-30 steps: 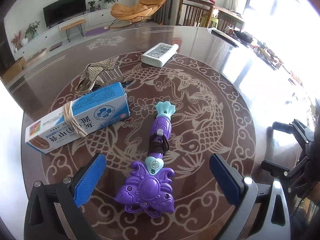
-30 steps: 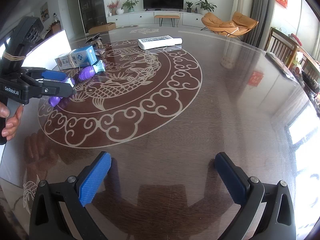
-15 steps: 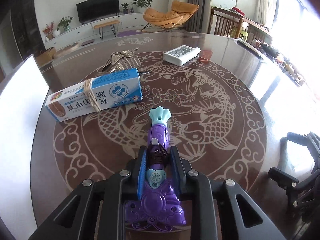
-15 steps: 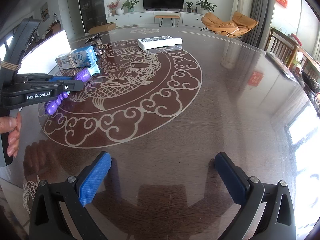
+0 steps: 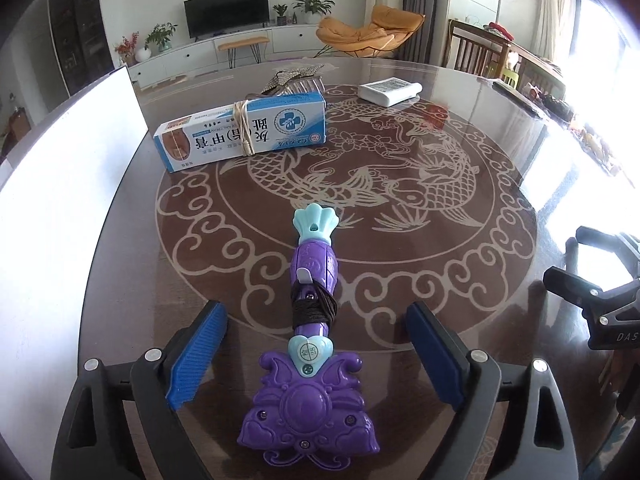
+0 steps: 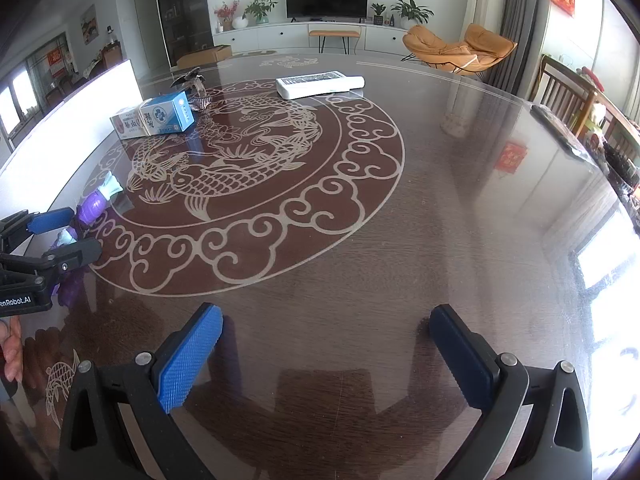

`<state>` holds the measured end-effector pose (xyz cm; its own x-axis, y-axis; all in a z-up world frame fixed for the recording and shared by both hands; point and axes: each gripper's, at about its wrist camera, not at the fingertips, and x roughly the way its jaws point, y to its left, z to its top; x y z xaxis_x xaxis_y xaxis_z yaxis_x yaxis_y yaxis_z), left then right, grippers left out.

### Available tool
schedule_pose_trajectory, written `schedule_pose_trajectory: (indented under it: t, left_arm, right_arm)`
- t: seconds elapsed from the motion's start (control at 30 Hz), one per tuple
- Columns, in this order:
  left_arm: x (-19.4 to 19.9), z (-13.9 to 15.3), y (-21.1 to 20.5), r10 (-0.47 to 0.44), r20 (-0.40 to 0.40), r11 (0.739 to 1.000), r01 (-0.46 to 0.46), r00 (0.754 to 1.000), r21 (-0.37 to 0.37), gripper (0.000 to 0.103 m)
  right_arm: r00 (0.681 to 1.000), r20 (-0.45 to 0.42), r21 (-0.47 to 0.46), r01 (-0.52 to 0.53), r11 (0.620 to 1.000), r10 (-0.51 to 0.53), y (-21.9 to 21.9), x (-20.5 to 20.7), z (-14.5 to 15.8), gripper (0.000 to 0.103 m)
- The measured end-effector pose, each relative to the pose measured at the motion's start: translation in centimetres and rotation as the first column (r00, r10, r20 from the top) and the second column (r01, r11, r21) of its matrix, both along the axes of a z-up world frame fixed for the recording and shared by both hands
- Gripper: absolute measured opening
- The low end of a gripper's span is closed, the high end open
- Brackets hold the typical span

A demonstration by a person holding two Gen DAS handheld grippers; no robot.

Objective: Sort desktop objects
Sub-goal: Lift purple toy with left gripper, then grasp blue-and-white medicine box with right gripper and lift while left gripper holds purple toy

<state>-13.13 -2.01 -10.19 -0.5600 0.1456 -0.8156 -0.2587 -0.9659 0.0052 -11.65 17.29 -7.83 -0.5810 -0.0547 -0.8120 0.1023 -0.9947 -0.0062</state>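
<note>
Spanning both views is the round tabletop (image 5: pixel 460 248), a dark glossy surface carrying a pale fish-and-cloud inlay. A white board (image 5: pixel 60 208) is standing along its left edge. The left gripper (image 5: pixel 316 354) is hanging over the near rim with its jaws spread wide, having just been opening; its blue pads (image 5: pixel 198 354) are standing clear on either side of the purple toy wand (image 5: pixel 314 320), neither one touching it. The right gripper (image 6: pixel 326 354) is hovering over bare tabletop, its jaws likewise spread and nothing lying between them. The blue-and-white carton (image 5: pixel 244 132), bound with a rubber band, is lying flat at the far left of the inlay, well apart from the wand. A white rectangular device (image 5: pixel 390 91) is resting further back on the right. A patterned hair clip (image 5: pixel 290 80) is sitting just behind the carton. The wand is lying flat on the tabletop, its broad purple head nearest the camera, its teal shell-shaped tip pointing away towards the fish motif, and a dark cord winding around its shaft
</note>
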Motion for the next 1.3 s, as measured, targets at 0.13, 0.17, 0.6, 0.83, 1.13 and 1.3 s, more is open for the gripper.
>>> schedule_pose_trajectory:
  t: [0.13,0.17,0.6,0.83,1.13,1.3]
  left_arm:
    - [-0.1,-0.3,-0.3,0.019,0.016,1.0,-0.019,1.0,-0.002,0.103]
    - [0.0,-0.2,-0.2,0.02,0.016,1.0,-0.02,1.0,-0.003,0.103]
    - [0.3,-0.3,-0.1,0.019,0.014,1.0,-0.019,1.0,-0.002,0.103]
    - [0.3,-0.3,-0.1,0.019,0.014,1.0,-0.019,1.0,-0.002,0.103]
    - [0.4,-0.3,-0.1,0.019,0.014,1.0,-0.019,1.0,-0.002,0.103]
    - [0.4,-0.3,-0.1,0.018,0.015,1.0,-0.018,1.0,-0.001,0.103]
  right_arm:
    - [1.0,0.0,0.002,0.0,1.0,0.0,0.0,0.0,0.0,0.103]
    - [1.0,0.0,0.002,0.0,1.0,0.0,0.0,0.0,0.0,0.103]
    - [0.777,0.095,0.328,-0.615,0.717,0.623,-20.5,-14.1,8.6,0.098]
    - [0.645,0.263,0.389,-0.751,0.533,0.717,-29.3,-17.0,5.0,0.079]
    - [0.639,0.346,0.33,-0.768,0.549,0.687,-28.6,-17.3,1.8,0.028]
    - [0.713,0.254,0.15,-0.696,0.702,0.653,-23.5,-15.9,3.2,0.025]
